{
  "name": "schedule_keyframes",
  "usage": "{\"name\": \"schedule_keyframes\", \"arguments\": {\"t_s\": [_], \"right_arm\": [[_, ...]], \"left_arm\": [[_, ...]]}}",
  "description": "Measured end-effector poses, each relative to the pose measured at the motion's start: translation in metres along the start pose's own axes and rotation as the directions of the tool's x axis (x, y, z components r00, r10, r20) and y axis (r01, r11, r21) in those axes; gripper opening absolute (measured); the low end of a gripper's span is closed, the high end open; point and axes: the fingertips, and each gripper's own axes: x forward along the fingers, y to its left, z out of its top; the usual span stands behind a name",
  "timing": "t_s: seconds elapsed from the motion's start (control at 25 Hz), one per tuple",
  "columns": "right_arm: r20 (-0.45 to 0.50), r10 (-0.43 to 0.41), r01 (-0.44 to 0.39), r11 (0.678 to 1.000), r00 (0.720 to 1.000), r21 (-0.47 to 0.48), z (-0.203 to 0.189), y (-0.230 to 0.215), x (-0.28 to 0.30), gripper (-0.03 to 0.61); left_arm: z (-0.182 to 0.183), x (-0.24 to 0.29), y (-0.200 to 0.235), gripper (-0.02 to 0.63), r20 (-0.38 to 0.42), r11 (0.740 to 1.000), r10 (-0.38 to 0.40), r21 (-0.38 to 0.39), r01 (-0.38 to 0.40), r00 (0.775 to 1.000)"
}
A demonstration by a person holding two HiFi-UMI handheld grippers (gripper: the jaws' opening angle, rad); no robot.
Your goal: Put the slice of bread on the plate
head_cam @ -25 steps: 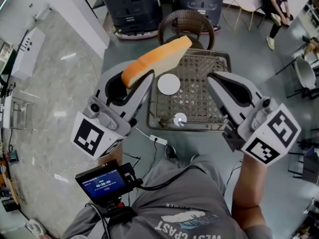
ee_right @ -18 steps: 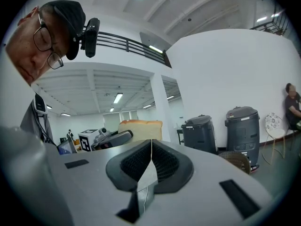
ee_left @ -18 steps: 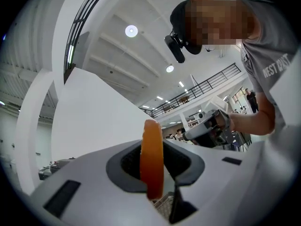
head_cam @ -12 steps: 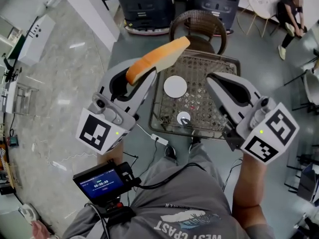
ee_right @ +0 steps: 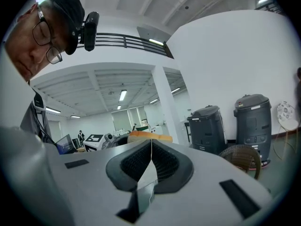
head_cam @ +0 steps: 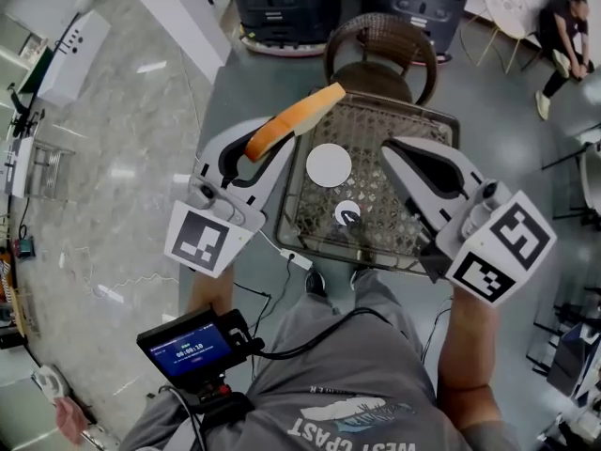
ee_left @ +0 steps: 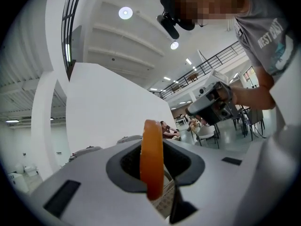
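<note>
My left gripper [head_cam: 270, 145] is shut on a slice of bread [head_cam: 293, 118] with an orange-brown crust; the slice stands on edge and juts out over the left rim of the wicker table [head_cam: 413, 242]. A round white plate [head_cam: 329, 164] lies on the table just right of the bread's tip. In the left gripper view the slice [ee_left: 152, 159] is pinched upright between the jaws of the left gripper [ee_left: 153, 175]. My right gripper [head_cam: 402, 156] hovers over the table's right half, to the right of the plate. Its jaws meet with nothing between them at the right gripper [ee_right: 150, 166].
A small round white object [head_cam: 347, 215] lies on the table nearer me than the plate. A wicker chair [head_cam: 380, 50] stands behind the table, with dark grey machines [head_cam: 282, 3] beyond. A power strip [head_cam: 291, 259] lies on the floor. A person [head_cam: 563, 26] sits at far right.
Both grippers have sunk lower. The left one carried the bread down and closer to the plate's level; the slice now looks smaller and nearer the table's left rim.
</note>
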Motion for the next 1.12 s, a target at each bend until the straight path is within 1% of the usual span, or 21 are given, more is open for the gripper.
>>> {"name": "schedule_keyframes", "arguments": {"t_s": [0.12,0.32,0.44,0.56,0.64,0.84,1.12], "right_arm": [[-0.012,0.005,-0.005,1.0,1.0,0.016,-0.005,-0.011,0.006,0.008],[-0.026,0.002,-0.001,0.999,1.0,0.039,-0.01,-0.031,0.011,0.008],[-0.034,-0.004,0.006,0.999,0.999,0.051,-0.017,-0.042,0.014,0.008],[-0.045,-0.008,0.011,0.998,0.999,0.067,-0.024,-0.055,0.017,0.008],[-0.053,-0.01,0.014,0.997,0.999,0.077,-0.028,-0.063,0.019,0.008],[-0.073,-0.018,0.025,0.995,0.997,0.098,-0.04,-0.08,0.021,0.008],[-0.101,-0.034,0.047,0.991,0.994,0.124,-0.056,-0.104,0.018,0.008]], "left_arm": [[-0.022,0.011,0.003,0.097,-0.051,1.0,0.011,0.015,-0.01,0.999],[-0.06,0.034,0.007,0.097,-0.125,0.997,0.019,0.082,-0.009,0.992],[-0.088,0.047,0.005,0.097,-0.172,0.992,0.02,0.129,0.002,0.985],[-0.122,0.062,0.002,0.097,-0.228,0.987,0.019,0.158,0.018,0.973],[-0.145,0.072,0.0,0.097,-0.272,0.984,0.022,0.177,0.028,0.962],[-0.205,0.092,-0.01,0.097,-0.381,0.969,0.02,0.235,0.076,0.924],[-0.271,0.119,-0.029,0.097,-0.482,0.941,0.014,0.301,0.151,0.876]]}}
